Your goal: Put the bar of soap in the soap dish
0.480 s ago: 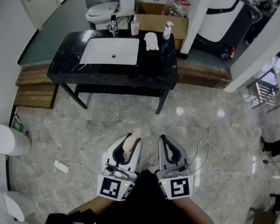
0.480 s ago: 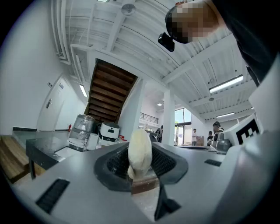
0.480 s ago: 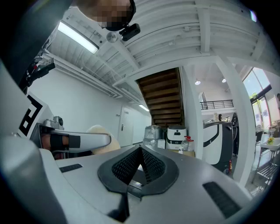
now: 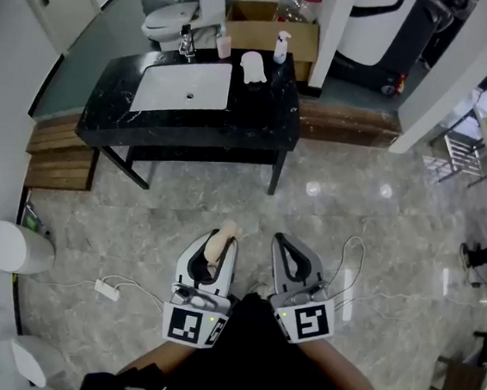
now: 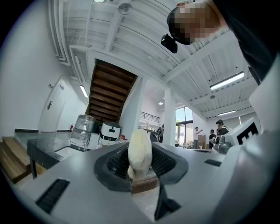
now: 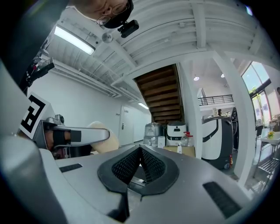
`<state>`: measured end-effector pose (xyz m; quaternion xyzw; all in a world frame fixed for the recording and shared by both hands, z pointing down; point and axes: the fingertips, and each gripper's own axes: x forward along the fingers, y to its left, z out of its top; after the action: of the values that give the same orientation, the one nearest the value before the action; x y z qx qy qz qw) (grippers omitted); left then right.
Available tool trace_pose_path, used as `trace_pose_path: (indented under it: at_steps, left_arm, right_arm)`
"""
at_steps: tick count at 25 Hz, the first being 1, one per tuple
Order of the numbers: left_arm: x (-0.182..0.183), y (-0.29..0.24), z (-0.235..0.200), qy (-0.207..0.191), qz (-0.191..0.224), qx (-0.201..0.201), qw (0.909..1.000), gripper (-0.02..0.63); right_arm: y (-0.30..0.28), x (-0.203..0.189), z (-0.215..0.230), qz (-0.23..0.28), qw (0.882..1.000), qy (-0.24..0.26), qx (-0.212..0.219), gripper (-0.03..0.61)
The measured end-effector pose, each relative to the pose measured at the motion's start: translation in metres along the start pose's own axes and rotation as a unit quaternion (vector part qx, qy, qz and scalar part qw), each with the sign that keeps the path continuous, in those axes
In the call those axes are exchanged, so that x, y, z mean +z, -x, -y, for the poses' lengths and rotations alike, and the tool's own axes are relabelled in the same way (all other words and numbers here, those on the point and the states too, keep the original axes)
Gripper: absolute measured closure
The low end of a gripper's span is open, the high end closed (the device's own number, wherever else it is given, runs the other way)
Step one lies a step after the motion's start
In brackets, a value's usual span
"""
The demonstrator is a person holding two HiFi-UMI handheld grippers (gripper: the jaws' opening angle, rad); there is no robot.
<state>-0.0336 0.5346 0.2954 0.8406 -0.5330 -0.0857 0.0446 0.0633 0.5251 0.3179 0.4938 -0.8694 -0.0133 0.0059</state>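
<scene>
Right gripper (image 6: 140, 151) fingers together, empty; soap bar (image 6: 108, 144) in left gripper (image 6: 99, 134) beside.

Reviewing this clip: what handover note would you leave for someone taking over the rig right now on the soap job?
Left gripper: shut on the bar of soap, which stands on edge between the pads.
Right gripper: shut, empty.
Things: the black vanity counter with its white sink is some way ahead across the floor. A white item beside the sink may be the soap dish, but it is too small to tell.
Done: the soap is in hand.
Left: walk to the counter, find the dish, set the soap in it, release.
</scene>
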Motion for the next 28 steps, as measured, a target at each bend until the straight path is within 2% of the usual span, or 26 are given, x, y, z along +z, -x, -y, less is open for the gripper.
trace_pose_path:
  at_steps: [9,14,22,28]
  left_arm:
    - [-0.014,0.002,0.023,0.001,-0.013,0.011,0.9999,0.497]
    - [-0.020,-0.001,0.021,-0.006,-0.018,0.019,0.9997,0.497]
    - [-0.021,-0.022,0.016,-0.003,-0.011,0.020,0.9997,0.497]
    - [-0.028,-0.057,0.000,0.009,-0.010,0.020,0.9997,0.497]
  right_arm:
    - [0.030,-0.009,0.037,-0.006,1.000,-0.008,-0.028,0.571]
    - [0.032,-0.007,0.056,0.010,0.999,-0.005,-0.033,0.571]
    - [0.026,-0.006,0.076,0.018,0.998,-0.015,-0.050,0.571]
    - [-0.006,-0.016,0.090,0.005,0.999,0.009,-0.048,0.571]
